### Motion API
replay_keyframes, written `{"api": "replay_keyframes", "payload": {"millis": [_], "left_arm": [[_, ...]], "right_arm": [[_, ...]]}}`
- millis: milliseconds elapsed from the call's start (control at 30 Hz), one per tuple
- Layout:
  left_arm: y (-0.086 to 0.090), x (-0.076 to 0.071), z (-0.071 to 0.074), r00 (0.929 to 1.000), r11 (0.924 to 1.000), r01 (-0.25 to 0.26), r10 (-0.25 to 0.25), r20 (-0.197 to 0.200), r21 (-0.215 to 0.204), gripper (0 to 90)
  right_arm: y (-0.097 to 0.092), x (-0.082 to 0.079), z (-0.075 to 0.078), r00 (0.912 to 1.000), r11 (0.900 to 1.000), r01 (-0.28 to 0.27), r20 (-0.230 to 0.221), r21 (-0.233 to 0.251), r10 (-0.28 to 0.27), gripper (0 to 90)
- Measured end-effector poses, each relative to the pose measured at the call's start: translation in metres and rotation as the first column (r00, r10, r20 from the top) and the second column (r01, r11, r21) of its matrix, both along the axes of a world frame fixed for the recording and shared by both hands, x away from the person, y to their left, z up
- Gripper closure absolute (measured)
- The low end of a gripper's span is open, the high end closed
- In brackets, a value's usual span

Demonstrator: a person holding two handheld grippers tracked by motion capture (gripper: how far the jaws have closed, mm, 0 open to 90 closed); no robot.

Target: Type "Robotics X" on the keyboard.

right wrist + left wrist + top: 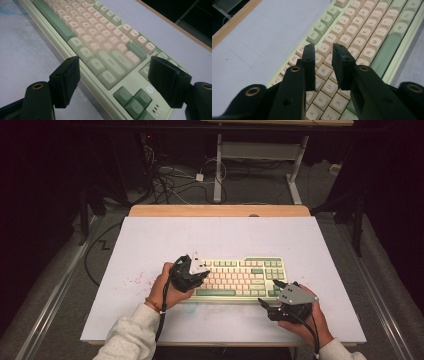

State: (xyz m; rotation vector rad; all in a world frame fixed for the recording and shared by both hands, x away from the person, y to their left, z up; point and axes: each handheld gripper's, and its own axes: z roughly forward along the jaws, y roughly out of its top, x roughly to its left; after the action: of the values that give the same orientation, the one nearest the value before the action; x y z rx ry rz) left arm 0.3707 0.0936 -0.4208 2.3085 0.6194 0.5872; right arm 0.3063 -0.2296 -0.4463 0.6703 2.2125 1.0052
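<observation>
A pale green keyboard (240, 277) with cream and green keys lies on the white table top, near its front. My left gripper (202, 276) hovers over the keyboard's left end. In the left gripper view its jaws (323, 48) stand a narrow gap apart above the number and letter keys (367, 32), with nothing between them. My right gripper (270, 292) sits at the keyboard's front right corner. In the right gripper view its jaws (115, 65) are wide open on either side of that corner, over the Ctrl and arrow keys (100, 30), and hold nothing.
The white board (150, 245) has a wooden strip (220, 210) along its far edge and pink specks (135, 280) left of the keyboard. Cables (165, 180) and another table's legs (260, 155) lie on the floor beyond.
</observation>
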Motion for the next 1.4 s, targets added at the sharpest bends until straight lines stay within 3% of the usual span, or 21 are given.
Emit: {"api": "replay_keyframes", "payload": {"millis": [367,567,667,1033,1167,1400], "left_arm": [[0.011,-0.013,-0.001,0.9945,0.9988,-0.015,0.02,0.103,-0.047,34.2],[0.018,-0.022,-0.006,0.9907,0.9986,-0.014,0.021,0.134,-0.052,21.7],[0.023,-0.028,-0.007,0.9874,0.9986,-0.012,0.02,0.157,-0.051,19.2],[0.041,-0.044,-0.015,0.9861,0.9992,-0.017,0.023,0.165,-0.038,15.7],[0.047,-0.05,-0.018,0.9848,0.9995,-0.02,0.024,0.172,-0.023,15.6],[0.058,-0.059,-0.024,0.9833,0.9989,-0.044,0.045,0.177,-0.014,15.7]], "right_arm": [[0.0,0.0,0.0,1.0,1.0,0.004,-0.001,-0.003,-0.004,26.2],[-0.001,0.0,0.0,1.0,1.0,0.01,-0.001,-0.002,-0.01,27.1],[-0.001,0.001,0.001,0.9999,0.9999,0.011,-0.002,-0.002,-0.011,27.3],[0.0,0.001,0.001,0.9999,1.0,0.008,-0.009,-0.004,-0.008,30.4],[0.0,0.001,0.001,0.9998,1.0,0.002,-0.02,-0.003,-0.002,38.7],[0.0,0.002,0.005,0.9972,0.9989,-0.046,-0.059,0.014,0.046,69.3]]}}
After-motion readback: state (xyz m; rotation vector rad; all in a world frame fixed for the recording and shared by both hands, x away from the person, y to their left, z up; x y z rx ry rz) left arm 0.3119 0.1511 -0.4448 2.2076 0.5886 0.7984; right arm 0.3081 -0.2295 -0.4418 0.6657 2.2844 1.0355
